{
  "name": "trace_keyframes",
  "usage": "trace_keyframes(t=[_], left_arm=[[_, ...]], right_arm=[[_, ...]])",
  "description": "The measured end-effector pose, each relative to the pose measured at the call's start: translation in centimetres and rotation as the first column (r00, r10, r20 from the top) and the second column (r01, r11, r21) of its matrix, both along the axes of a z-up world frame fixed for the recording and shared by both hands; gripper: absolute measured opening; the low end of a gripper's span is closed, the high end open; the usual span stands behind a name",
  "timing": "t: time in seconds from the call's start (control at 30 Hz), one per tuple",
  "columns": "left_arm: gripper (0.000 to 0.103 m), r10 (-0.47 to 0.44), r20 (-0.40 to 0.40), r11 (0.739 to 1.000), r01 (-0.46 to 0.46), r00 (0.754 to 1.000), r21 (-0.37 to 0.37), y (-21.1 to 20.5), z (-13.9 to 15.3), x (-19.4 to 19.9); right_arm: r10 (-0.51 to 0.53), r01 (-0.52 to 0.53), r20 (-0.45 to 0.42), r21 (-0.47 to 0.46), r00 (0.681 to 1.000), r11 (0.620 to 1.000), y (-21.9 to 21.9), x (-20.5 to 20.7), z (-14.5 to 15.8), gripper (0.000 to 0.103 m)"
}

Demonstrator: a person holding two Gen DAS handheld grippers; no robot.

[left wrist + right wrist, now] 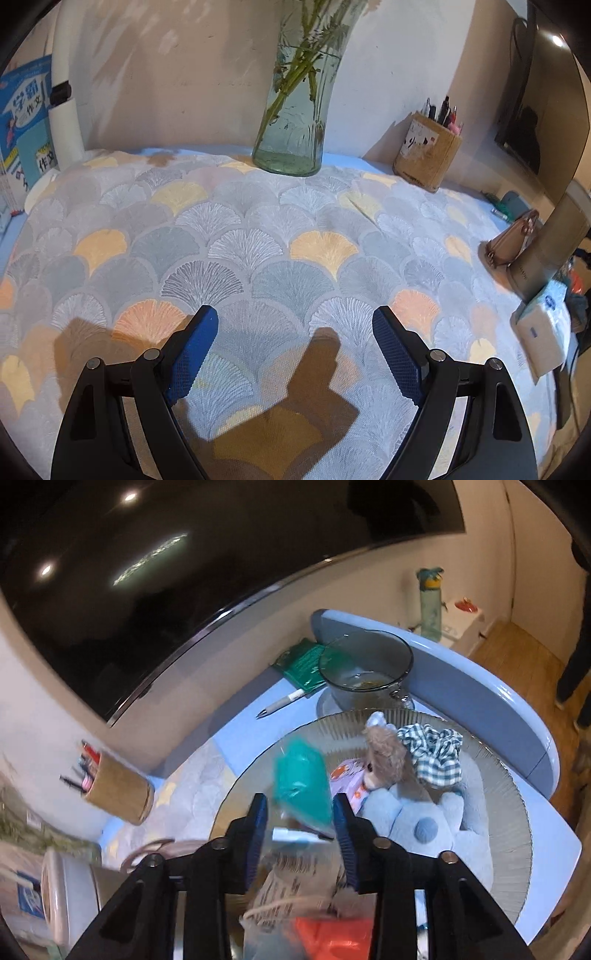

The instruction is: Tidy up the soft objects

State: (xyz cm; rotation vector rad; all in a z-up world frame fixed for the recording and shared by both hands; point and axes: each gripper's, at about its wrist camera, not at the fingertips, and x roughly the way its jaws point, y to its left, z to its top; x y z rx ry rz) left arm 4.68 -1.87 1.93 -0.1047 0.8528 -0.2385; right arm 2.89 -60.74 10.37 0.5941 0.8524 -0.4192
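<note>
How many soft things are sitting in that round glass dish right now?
3: a blue plush in front, a small teddy behind it, a checked scrunchie to the teddy's right. More may be hidden under the teal packet.

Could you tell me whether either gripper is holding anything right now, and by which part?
The left gripper is open and empty. A blurred teal packet sits between the right gripper's fingers, near its lower end; whether they clamp it cannot be told.

**Readable text: one book only**

The blue book (26,118) at the left edge carries the Chinese characters 学霸 and 作文 on its cover, and 作文 again on a lower label. Print on the pen holder (428,153), tissue pack (541,332) and bag (295,882) is too blurred to read.
</note>
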Motion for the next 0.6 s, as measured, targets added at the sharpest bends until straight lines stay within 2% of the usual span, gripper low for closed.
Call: trace_keyframes(t=[0.1, 0.2, 0.3, 0.37, 0.4, 0.43, 0.5, 0.6], left_arm=[[0.085, -0.021, -0.006, 1.0, 0.021, 1.0, 0.023, -0.3, 0.4, -0.8], [0.085, -0.034, -0.003, 0.999, 0.034, 0.999, 0.042, 0.1, 1.4, -2.3], [0.085, -0.02, 0.005, 0.999, 0.02, 1.0, 0.05, 1.3, 2.8, -4.2], [0.087, 0.008, 0.022, 0.999, -0.009, 1.0, 0.053, 2.3, 3.9, -5.6], [0.091, 0.019, 0.031, 0.998, -0.021, 0.999, 0.051, 2.6, 4.3, -6.2], [0.098, 0.033, 0.043, 0.999, -0.035, 0.999, 0.042, 3.0, 4.6, -6.9], [0.102, 0.067, 0.066, 0.997, -0.068, 0.996, 0.021, 3.8, 4.9, -8.2], [0.102, 0.115, 0.074, 0.987, -0.122, 0.991, 0.101, 4.1, 3.8, -9.5]], right_arm=[[-0.002, 0.003, 0.027, -0.03, 1.0, 1.0, 0.9, -1.6, 0.8, 0.057], [0.036, -0.031, 0.03, -0.16, 0.999, 0.987, 3.9, -3.7, 2.6, 0.058], [0.148, -0.133, 0.076, -0.176, 0.986, 0.975, 8.5, -6.0, 4.7, 0.061], [0.233, -0.209, 0.114, -0.19, 0.966, 0.959, 12.5, -7.4, 5.7, 0.075], [0.298, -0.267, 0.138, -0.206, 0.944, 0.941, 15.4, -8.2, 6.1, 0.086], [0.342, -0.306, 0.157, -0.217, 0.926, 0.927, 17.4, -8.6, 6.1, 0.091], [0.463, -0.419, 0.203, -0.223, 0.863, 0.88, 23.8, -9.4, 5.0, 0.091], [0.583, -0.546, 0.19, -0.214, 0.79, 0.81, 31.8, -8.8, 1.2, 0.091]])
